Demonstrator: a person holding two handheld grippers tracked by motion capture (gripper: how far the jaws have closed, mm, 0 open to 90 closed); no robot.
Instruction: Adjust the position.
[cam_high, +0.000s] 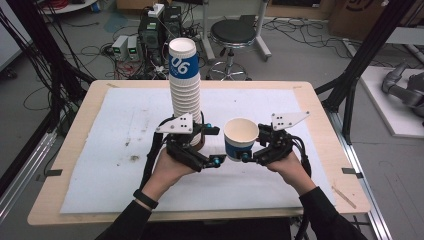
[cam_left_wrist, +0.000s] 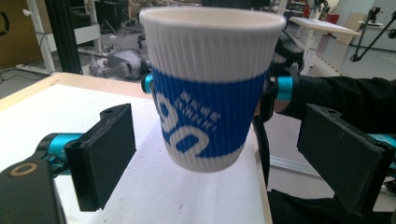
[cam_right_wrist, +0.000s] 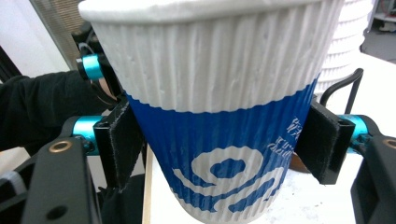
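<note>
A white ribbed paper cup (cam_high: 241, 137) with a blue band hangs upright above the table, and my right gripper (cam_high: 252, 145) is shut on its lower half. In the right gripper view both pads (cam_right_wrist: 126, 144) press the cup (cam_right_wrist: 219, 116) on its blue band. A tall stack of the same cups (cam_high: 185, 85) stands on the mat just left of it, also at the edge of the right gripper view (cam_right_wrist: 345, 46). My left gripper (cam_high: 215, 146) sits by the stack's base. Its jaws stand open (cam_left_wrist: 224, 158), with the held cup (cam_left_wrist: 210, 93) just beyond them and untouched.
A white mat (cam_high: 125, 130) covers most of the wooden table (cam_high: 70, 150). Behind the table stand a black stool (cam_high: 232, 32) and electronics boxes with cables (cam_high: 150, 35) on the floor. Black frame posts (cam_high: 360, 65) rise at the right.
</note>
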